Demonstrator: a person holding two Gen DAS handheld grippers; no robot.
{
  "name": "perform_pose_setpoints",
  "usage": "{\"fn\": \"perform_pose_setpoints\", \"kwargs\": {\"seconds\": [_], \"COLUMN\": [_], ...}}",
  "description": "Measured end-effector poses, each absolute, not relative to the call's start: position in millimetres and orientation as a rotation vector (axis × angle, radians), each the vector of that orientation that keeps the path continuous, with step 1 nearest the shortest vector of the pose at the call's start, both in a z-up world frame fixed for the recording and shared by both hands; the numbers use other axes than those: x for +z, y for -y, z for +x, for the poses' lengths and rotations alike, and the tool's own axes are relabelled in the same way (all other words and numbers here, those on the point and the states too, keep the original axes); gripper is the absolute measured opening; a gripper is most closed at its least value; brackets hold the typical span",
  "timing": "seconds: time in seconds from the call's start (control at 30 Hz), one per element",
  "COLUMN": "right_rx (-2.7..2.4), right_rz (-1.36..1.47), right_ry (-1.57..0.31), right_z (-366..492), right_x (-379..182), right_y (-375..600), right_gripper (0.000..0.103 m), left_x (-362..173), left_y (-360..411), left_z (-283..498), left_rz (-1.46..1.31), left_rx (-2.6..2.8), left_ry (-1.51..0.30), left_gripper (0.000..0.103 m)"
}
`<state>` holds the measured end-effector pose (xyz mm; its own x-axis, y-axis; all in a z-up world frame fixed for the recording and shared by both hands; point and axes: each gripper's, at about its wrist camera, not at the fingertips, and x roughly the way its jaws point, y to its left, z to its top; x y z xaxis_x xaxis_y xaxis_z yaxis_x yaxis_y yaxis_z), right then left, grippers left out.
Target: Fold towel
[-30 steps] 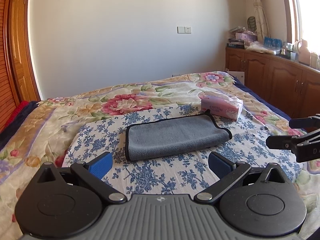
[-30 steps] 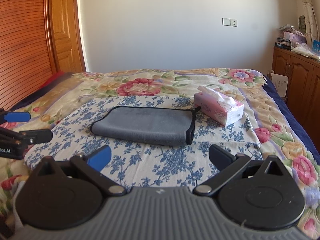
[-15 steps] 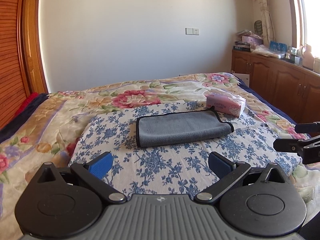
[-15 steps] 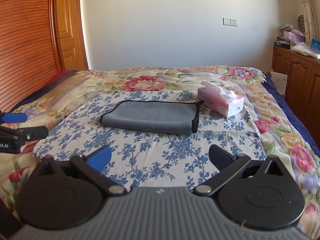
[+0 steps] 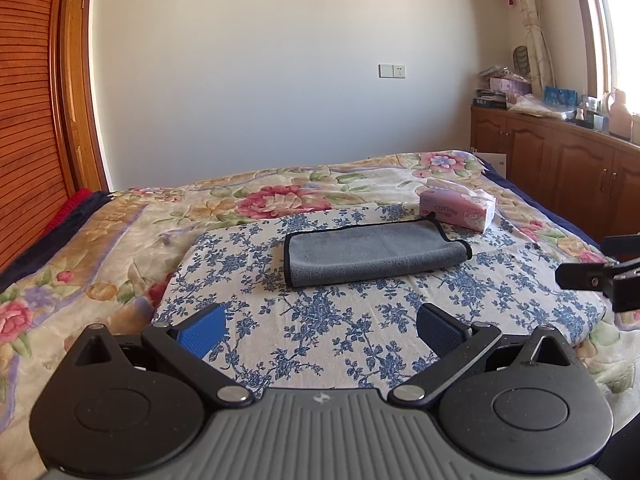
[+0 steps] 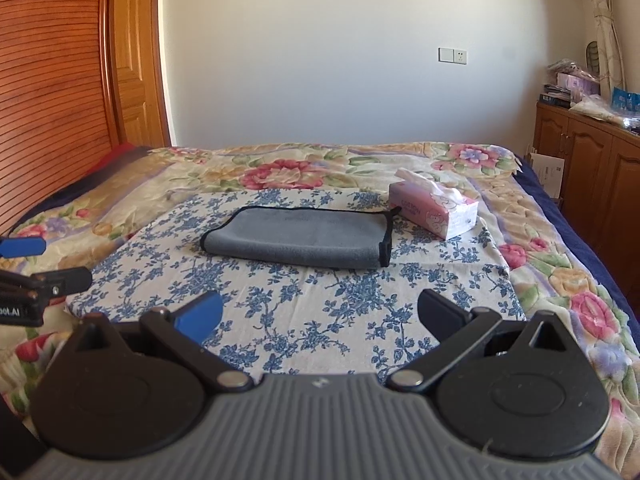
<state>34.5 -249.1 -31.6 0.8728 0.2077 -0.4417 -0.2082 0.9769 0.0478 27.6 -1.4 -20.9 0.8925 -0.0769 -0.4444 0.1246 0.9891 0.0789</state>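
Above bedspread, both hand-held grippers agape

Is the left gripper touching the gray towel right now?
Apart. The left wrist view shows the left gripper open, with bare blue-flowered cloth between its fingertips and the towel.

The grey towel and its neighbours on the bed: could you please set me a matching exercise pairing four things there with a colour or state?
Things:
1. towel
2. tissue box
3. cloth under the towel
4. left gripper

Descriptions:
A. pink, tissue sticking out on top
B. fingers apart, holding nothing
C. grey, black-edged, lying folded
D. white with blue flowers

Pairs: 1-C, 2-A, 3-D, 4-B
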Motion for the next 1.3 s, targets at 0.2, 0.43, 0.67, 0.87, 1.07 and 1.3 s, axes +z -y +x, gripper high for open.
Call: {"fn": "perform_pose_setpoints", "kwargs": {"seconds": [0.2,0.43,0.67,0.87,1.07,1.3], "right_rx": [0.208,0.201,0.187,0.178,0.166,0.15], "right_rz": [-0.016,-0.044,-0.043,-0.047,-0.046,-0.041], "right_ry": [-0.457,-0.441,-0.434,-0.401,-0.373,-0.344], "right_z": [35,33,34,31,30,28], "right_x": [-34,-34,-35,-33,-31,-29], "right_y": [246,243,243,243,244,245], "right_gripper": [0.103,0.103,0.103,0.103,0.103,0.103], "left_x": [-31,-37,-36,-34,-31,-27], "left_y": [0,-2,-3,-2,-1,1], "left_z": [24,26,24,23,19,16], "left_rz": [0.105,0.102,0.091,0.094,0.108,0.113], "left_rx": [-0.096,-0.095,-0.087,-0.077,-0.081,-0.086], "left_ry": [-0.453,-0.453,-0.421,-0.385,-0.346,-0.319], "left_gripper": [0.103,0.103,0.103,0.103,0.103,0.103]}}
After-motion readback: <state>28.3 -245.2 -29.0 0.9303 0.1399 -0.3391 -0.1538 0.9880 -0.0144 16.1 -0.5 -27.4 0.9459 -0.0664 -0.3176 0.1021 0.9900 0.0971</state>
